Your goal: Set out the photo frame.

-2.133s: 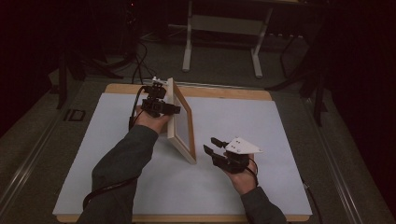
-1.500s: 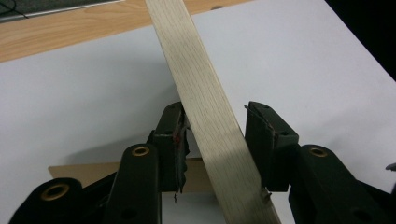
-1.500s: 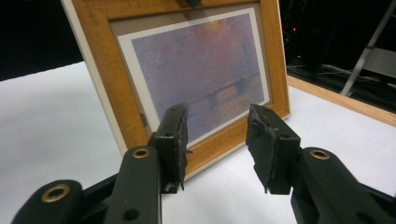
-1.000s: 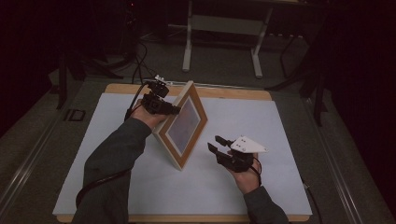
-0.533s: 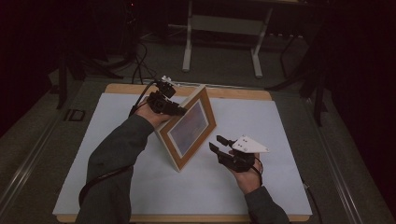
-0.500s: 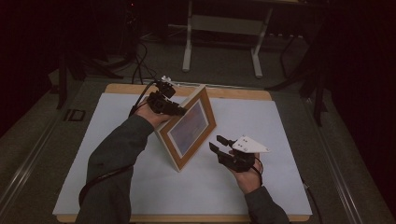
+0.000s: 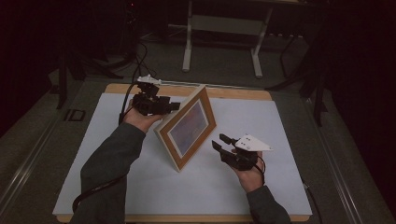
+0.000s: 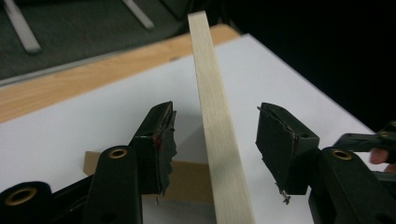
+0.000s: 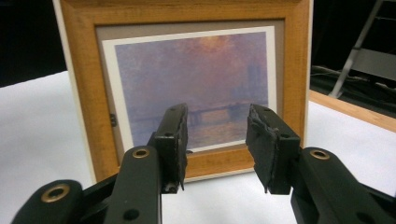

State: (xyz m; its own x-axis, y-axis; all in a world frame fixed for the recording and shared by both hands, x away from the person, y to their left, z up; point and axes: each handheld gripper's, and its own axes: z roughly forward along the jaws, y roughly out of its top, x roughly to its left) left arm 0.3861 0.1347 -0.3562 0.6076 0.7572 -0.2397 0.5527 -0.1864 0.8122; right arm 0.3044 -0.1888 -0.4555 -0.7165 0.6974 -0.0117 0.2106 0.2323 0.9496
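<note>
A: In the left gripper view, the picture frame (image 8: 215,116) shows edge-on, so its picture is hidden, and the bottom edge cuts it off.

B: In the right gripper view, the top edge crops it, and the right gripper (image 9: 215,140) covers its lower middle.

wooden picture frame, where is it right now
The wooden picture frame stands tilted mid-table in the high view, its top edge between the open left claw, with the right claw just beside it.

Picture frame (image 7: 187,127) upright on table (image 7: 289,182), between grippers
</note>
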